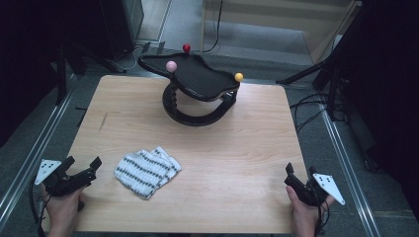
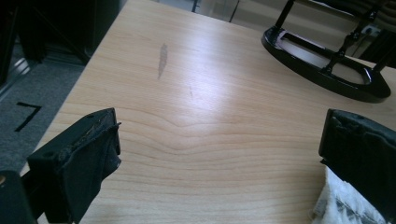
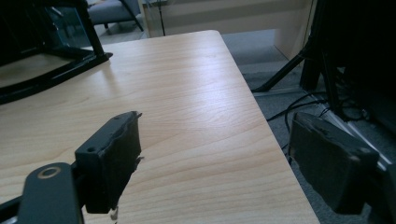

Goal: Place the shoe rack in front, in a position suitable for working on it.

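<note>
Dim room, grey carpet, black stands and cables around a pale wood tabletop (image 1: 237,148). Surface is smooth laminate, flat, a faint dark smear near the left-rear part, otherwise bare between things.

Work item looks like the cloth (image 1: 146,170): white knit with dark patterned stripes, folded or bunched, lying front-left of centre, near the left gripper (image 1: 83,167). One corner of it shows beside that gripper's right jaw in the left gripper view (image 2: 343,205).

Handling, my read: light, soft, no stiffness, will drape and unfold when lifted. Not fragile. Low slip against rubber pads, but it may slide on the laminate if pushed sideways. Best hold is a pinch on an edge or a corner, pressing down into the fold to catch all layers; a mid-body pinch would likely pick up only the top layer.

Left gripper: jaws spread wide, nothing between them. Right gripper (image 1: 300,174): also wide, empty, at the front-right edge, well apart from the cloth.

Black curved rack (image 1: 197,89) with pink, red and yellow knobs stands at the rear centre.
</note>
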The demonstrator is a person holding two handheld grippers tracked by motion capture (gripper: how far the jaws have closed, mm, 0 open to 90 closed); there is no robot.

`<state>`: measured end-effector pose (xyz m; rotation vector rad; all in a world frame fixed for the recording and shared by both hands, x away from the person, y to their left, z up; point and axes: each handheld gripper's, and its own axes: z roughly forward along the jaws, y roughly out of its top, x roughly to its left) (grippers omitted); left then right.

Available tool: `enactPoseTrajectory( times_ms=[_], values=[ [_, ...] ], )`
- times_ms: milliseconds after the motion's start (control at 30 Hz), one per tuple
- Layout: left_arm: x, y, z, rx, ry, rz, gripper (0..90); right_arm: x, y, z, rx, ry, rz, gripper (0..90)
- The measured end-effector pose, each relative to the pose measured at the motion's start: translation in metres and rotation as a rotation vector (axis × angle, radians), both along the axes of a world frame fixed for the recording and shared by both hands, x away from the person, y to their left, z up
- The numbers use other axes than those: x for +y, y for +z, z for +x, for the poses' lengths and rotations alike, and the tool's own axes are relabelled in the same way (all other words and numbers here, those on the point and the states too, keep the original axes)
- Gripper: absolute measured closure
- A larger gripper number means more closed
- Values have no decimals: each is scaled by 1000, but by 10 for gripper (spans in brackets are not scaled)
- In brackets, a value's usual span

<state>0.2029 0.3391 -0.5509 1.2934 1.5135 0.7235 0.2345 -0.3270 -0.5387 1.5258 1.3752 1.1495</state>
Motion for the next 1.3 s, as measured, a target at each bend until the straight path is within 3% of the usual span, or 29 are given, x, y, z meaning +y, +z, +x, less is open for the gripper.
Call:
enactPoseTrajectory(
  times_ms=[67, 100, 133, 167, 200, 233, 267, 300, 367, 433, 500, 567, 600, 633, 667, 700, 767, 800, 833, 867, 900, 1000, 1033, 1067, 1100, 1167, 1233, 1267, 1300],
  values=[
    [-3, 1, 1, 9, -7, -2, 0, 6, 1, 0, 7, 12, -21, 176],
    [-6, 2, 1, 15, -24, -8, 0, 6, 1, 0, 7, 12, -21, 176],
    [-16, 3, 3, 28, -73, -13, 0, 11, 1, 0, 15, 21, -40, 177],
    [-16, 3, 3, 28, -73, -13, 0, 11, 1, 0, 15, 21, -40, 177],
    [-23, 4, 4, 39, -112, -4, 0, 15, 2, 0, 22, 31, -26, 179],
    [-41, 4, 8, 74, -200, 18, 0, 23, 3, 0, 29, 44, -24, 183],
    [-49, 3, 11, 101, -253, 13, 0, 27, 4, 0, 33, 51, -20, 185],
    [-49, 3, 11, 101, -253, 13, 0, 27, 4, 0, 33, 51, -20, 185],
    [-63, 0, 15, 143, -331, -6, 0, 37, 7, 1, 33, 72, -21, 186],
    [-82, -1, 19, 171, -396, 72, 0, 49, 12, 2, 17, 102, -56, 190],
    [-87, -1, 21, 186, -419, 87, 0, 53, 12, 3, 19, 107, -60, 192],
    [-96, -2, 24, 228, -447, 100, 0, 60, 13, 4, 24, 126, -61, 195],
    [-105, -3, 25, 265, -460, 126, 12, 69, 12, 4, 38, 146, -61, 202],
    [-105, -3, 25, 265, -460, 126, 44, 69, 12, 4, 38, 146, -61, 202],
    [-110, -4, 25, 283, -459, 163, 44, 73, 12, 4, 42, 162, -66, 203],
    [-116, -4, 25, 288, -458, 212, 132, 83, 13, 3, 40, 199, -77, 209],
    [-120, -3, 24, 289, -446, 232, 170, 88, 14, 2, 41, 217, -80, 215],
    [-124, -2, 24, 284, -435, 232, 317, 99, 14, 1, 38, 262, -79, 228],
    [-124, -2, 24, 284, -435, 232, 407, 99, 14, 1, 38, 262, -79, 228],
    [-127, -2, 25, 278, -427, 236, 407, 102, 15, 0, 39, 272, -78, 238],
    [-131, -3, 25, 272, -429, 240, 537, 108, 15, -1, 42, 284, -66, 251],
    [-152, -1, 26, 257, -459, 277, 768, 128, 17, -5, 42, 358, -41, 319],
    [-152, -1, 26, 257, -459, 277, 786, 128, 17, -5, 42, 358, -41, 319],
    [-163, 1, 22, 235, -506, 263, 796, 143, 17, -7, 45, 417, -39, 348],
    [-163, 1, 22, 235, -506, 263, 801, 143, 17, -7, 45, 417, -39, 348],
    [-170, 7, 16, 180, -564, 227, 803, 159, 16, -8, 59, 496, -46, 349],
    [-177, 15, 8, 121, -607, 218, 805, 173, 15, -9, 82, 578, -28, 341],
    [-179, 19, 5, 93, -629, 207, 805, 186, 14, -11, 107, 661, -6, 320],
    [-180, 22, 2, 71, -647, 198, 805, 186, 14, -11, 107, 661, -6, 320]
  ],
)
